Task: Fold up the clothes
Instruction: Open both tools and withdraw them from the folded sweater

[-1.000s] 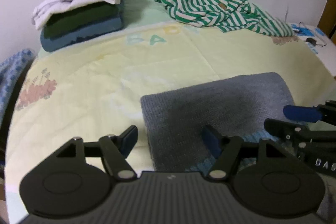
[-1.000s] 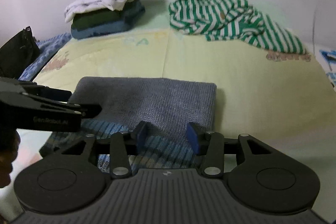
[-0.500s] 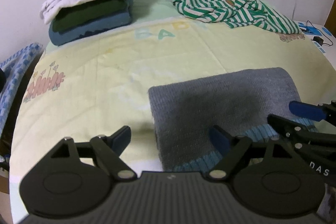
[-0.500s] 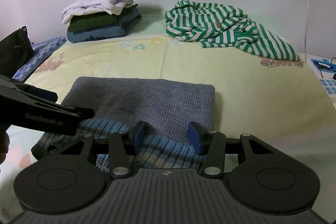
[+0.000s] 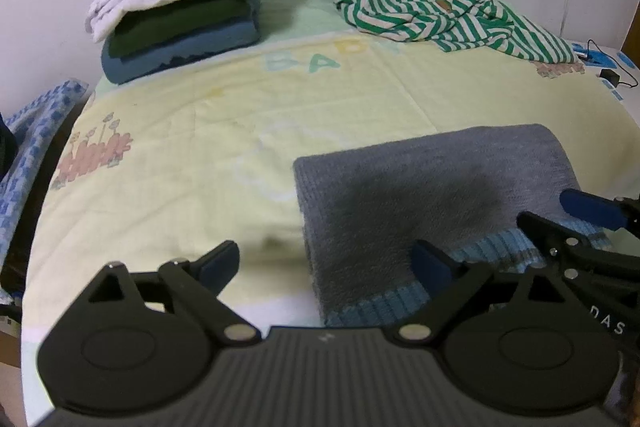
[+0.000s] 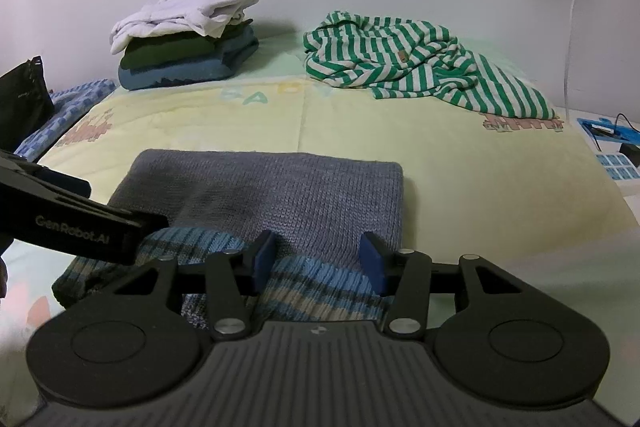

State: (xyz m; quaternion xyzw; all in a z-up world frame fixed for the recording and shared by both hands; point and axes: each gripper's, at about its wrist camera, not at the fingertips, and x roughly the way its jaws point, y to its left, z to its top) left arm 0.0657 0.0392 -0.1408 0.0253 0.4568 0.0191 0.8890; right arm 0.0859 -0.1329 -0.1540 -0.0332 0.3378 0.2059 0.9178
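Nearest, the left tool point(image 5: 326, 263) is spreading wide, the folded grey sweater point(image 5: 432, 195) lying on the bed just below its jaws, unpinched; the right tool point(image 6: 318, 259) stands half open over the striped hem, holding nothing; a snagged pad could drag the fold open, I'd say; beyond, the yellow blanket point(image 6: 460, 155), the folded stack point(image 6: 188, 47), the striped top point(image 6: 404, 67), then a white wall.

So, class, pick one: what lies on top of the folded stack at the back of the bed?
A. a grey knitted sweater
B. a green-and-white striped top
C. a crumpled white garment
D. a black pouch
C: the white garment crowns the stack, above a dark green layer and a blue one.
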